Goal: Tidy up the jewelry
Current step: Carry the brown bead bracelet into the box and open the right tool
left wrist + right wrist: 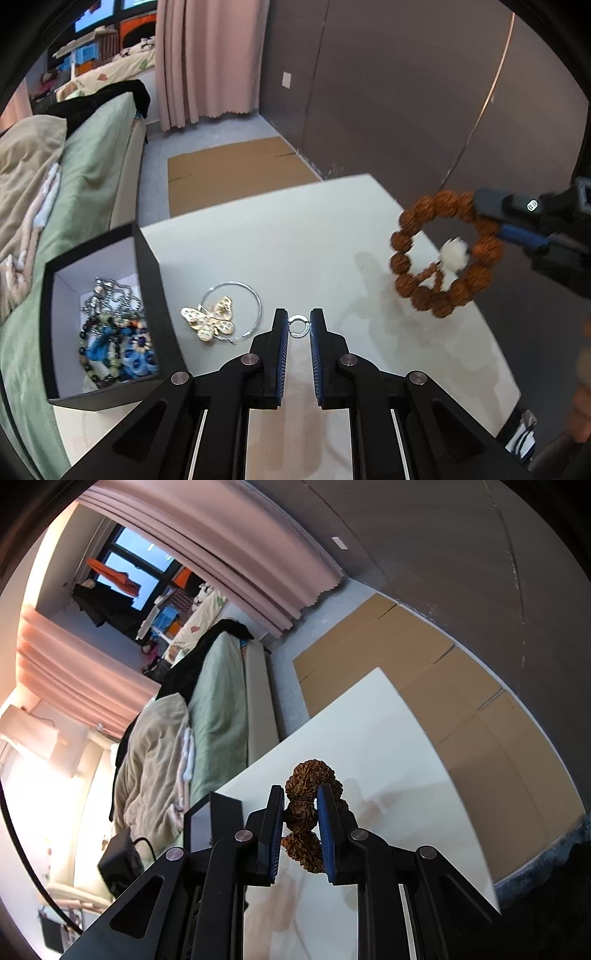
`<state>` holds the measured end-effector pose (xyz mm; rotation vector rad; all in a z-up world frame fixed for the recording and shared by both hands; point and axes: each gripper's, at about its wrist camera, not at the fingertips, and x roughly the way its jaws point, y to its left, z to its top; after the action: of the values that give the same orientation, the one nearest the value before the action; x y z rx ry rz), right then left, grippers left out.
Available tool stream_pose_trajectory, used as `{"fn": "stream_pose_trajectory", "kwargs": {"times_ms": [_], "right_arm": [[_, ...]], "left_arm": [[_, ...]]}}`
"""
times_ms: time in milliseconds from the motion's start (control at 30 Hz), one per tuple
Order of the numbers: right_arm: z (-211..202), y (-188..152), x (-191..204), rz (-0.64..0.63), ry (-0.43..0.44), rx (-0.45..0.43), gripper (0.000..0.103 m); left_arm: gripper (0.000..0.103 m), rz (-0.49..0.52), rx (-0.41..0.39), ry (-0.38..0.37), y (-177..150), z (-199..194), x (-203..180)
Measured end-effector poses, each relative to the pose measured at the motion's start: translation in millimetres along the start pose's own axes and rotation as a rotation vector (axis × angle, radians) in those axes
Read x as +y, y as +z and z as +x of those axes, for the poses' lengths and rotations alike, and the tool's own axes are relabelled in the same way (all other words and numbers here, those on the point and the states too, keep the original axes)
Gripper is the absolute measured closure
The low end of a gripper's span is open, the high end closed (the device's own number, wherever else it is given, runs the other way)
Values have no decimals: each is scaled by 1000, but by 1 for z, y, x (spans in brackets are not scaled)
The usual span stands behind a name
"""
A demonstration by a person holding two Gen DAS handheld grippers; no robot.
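My right gripper (301,794) is shut on a brown beaded bracelet (303,812) and holds it in the air above the white table; in the left wrist view the bracelet (406,221) hangs from the right gripper (484,218) at the right, with a white charm (455,253) in its ring. My left gripper (298,314) stands with its jaws narrowly apart on either side of a small silver ring (298,326) on the table. A gold butterfly brooch (212,319) lies inside a silver bangle (255,299). A black box (146,251) at the left holds several bead strands and chains.
The white table (295,240) ends at the far and right edges. A bed with green and beige bedding (81,166) lies left of it. Cardboard (229,170) covers the floor beyond. The box also shows in the right wrist view (218,808).
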<state>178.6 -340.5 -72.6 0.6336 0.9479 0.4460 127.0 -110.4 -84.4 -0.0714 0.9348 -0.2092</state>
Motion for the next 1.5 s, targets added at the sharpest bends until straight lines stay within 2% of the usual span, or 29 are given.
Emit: {"fn": "stream_pose_trajectory", "kwargs": {"times_ms": [233, 400, 667, 833, 867, 933, 967, 1000, 1033, 1133, 1300, 1500], "right_arm": [[2, -5, 22, -37, 62, -29, 84], [10, -10, 38, -55, 104, -33, 84], [28, -17, 64, -87, 174, -33, 84], [39, -22, 79, -99, 218, -19, 84], [41, -22, 81, -101, 228, -17, 84], [46, -24, 88, -111, 243, -12, 84], [48, -25, 91, -116, 246, -8, 84], [50, -26, 93, -120, 249, -3, 84], [54, -28, 97, -124, 254, 4, 84], [63, -32, 104, -135, 262, 19, 84], [77, -37, 117, -160, 278, 33, 84], [102, -47, 139, -168, 348, 83, 84]], "left_arm": [[91, -74, -97, -50, 11, -42, 22], [91, -133, -146, -41, 18, -60, 50], [91, -220, -173, -9, 18, -70, 90], [90, -277, -144, -13, 17, -69, 108], [87, -291, -132, -22, 17, -68, 112], [64, -328, -119, -44, 16, -67, 121], [43, -354, -128, -44, 14, -70, 125], [27, -370, -143, -38, 13, -72, 128], [24, -385, -172, -22, 12, -78, 133], [23, -397, -201, -10, 14, -87, 139], [23, -443, -198, -2, 14, -88, 156], [23, -482, -223, 19, 12, -95, 177]]}}
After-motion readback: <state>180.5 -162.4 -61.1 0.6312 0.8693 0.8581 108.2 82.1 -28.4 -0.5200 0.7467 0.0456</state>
